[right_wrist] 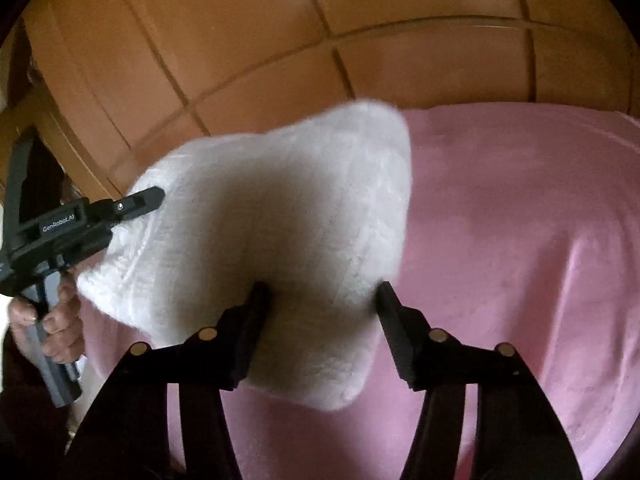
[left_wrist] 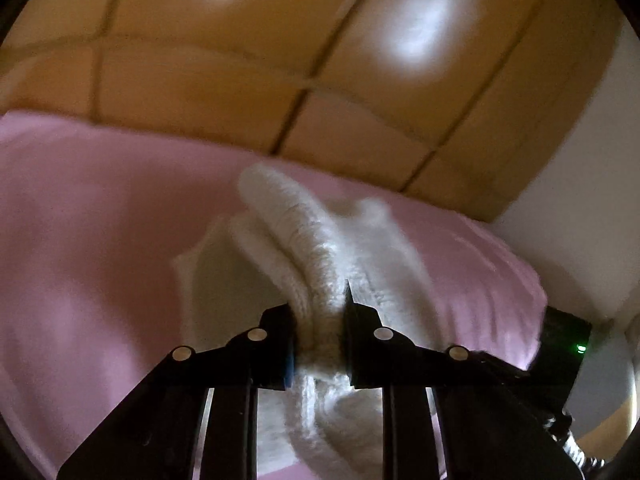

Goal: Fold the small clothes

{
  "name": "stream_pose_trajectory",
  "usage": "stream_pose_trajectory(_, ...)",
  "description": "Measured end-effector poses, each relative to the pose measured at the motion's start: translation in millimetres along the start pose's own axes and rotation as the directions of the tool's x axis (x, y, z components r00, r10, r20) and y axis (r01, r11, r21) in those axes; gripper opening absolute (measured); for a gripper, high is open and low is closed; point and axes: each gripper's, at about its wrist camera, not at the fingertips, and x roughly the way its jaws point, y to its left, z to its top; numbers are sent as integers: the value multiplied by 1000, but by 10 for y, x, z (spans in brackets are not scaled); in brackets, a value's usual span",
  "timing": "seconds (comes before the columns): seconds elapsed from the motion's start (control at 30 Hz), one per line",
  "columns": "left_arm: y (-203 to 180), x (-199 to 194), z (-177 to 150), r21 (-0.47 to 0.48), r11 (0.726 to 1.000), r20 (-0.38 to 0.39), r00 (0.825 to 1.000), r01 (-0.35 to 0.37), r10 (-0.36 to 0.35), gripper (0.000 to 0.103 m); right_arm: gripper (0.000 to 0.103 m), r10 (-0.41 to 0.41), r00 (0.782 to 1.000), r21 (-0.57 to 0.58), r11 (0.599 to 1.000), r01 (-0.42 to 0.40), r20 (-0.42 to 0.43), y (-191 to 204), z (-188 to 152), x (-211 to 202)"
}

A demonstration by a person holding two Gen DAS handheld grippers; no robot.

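A small white fluffy knitted garment [right_wrist: 280,216] hangs lifted over a pink cloth [right_wrist: 520,240]. My left gripper [left_wrist: 320,312] is shut on a bunched edge of the white garment [left_wrist: 316,248]; it also shows in the right wrist view [right_wrist: 152,200] at the garment's left edge. My right gripper [right_wrist: 320,296] is open, its fingers on either side of the garment's lower part, close above or just touching it. The garment's lower corner droops onto the pink cloth.
The pink cloth [left_wrist: 100,220] covers the work surface. Beyond it lies an orange tiled floor [right_wrist: 240,40]. A white wall [left_wrist: 592,160] stands at the right in the left wrist view. A person's hand [right_wrist: 52,320] holds the left gripper's handle.
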Motion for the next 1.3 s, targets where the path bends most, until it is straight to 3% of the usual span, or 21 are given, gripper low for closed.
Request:
stream_pose_trajectory(0.13, 276, 200, -285, -36, 997, -77, 995, -69, 66, 23, 60, -13, 999, 15, 1000, 14, -37, -2, -26, 93)
stream_pose_trajectory(0.17, 321, 237, -351, -43, 994, -73, 993, -99, 96, 28, 61, -8, 999, 17, 1000, 9, -44, -25, -22, 91)
stream_pose_trajectory(0.3, 385, 75, -424, -83, 990, -12, 994, -112, 111, 28, 63, 1, 1000, -46, 999, -3, -31, 66, 2, -34)
stream_pose_trajectory(0.4, 355, -55, -437, -77, 984, 28, 986, -163, 165, 32, 63, 21, 999, -56, 998, -19, 27, 87, 192, -220)
stream_pose_trajectory(0.47, 329, -115, -424, -91, 976, 45, 978, -199, 203, 66, 63, 16, 998, -56, 998, -12, 67, 61, 330, -312)
stream_pose_trajectory(0.5, 322, -170, -415, -101, 976, 65, 978, -193, 200, 70, 63, 6, 996, -58, 998, -1, 87, 43, 427, -332)
stream_pose_trajectory(0.7, 157, -253, -321, -98, 984, 145, 976, -148, 161, 71, 59, -35, 994, -63, 997, 42, 107, 80, 842, -185)
stream_pose_trajectory(0.87, -87, -23, -287, 4, 979, 124, 972, -202, 200, 71, 57, -108, 993, -80, 991, 111, 37, 182, 1054, 274)
stream_pose_trajectory(0.97, -65, 174, -368, 25, 959, 80, 956, -284, 281, 70, 57, -106, 993, -67, 992, 103, -43, 246, 991, 627)
stream_pose_trajectory(1.07, 93, 172, -498, -5, 940, 55, 938, -342, 341, 70, 58, -149, 988, -130, 981, 145, -24, 488, 839, 783)
stream_pose_trajectory(1.17, 244, 139, -565, -69, 935, 38, 935, -348, 351, 70, 60, -194, 981, -185, 964, 193, 14, 648, 742, 799)
stream_pose_trajectory(1.3, 208, 50, -555, -108, 928, 57, 930, -356, 363, 70, 62, -161, 987, -145, 976, 162, 13, 496, 739, 793)
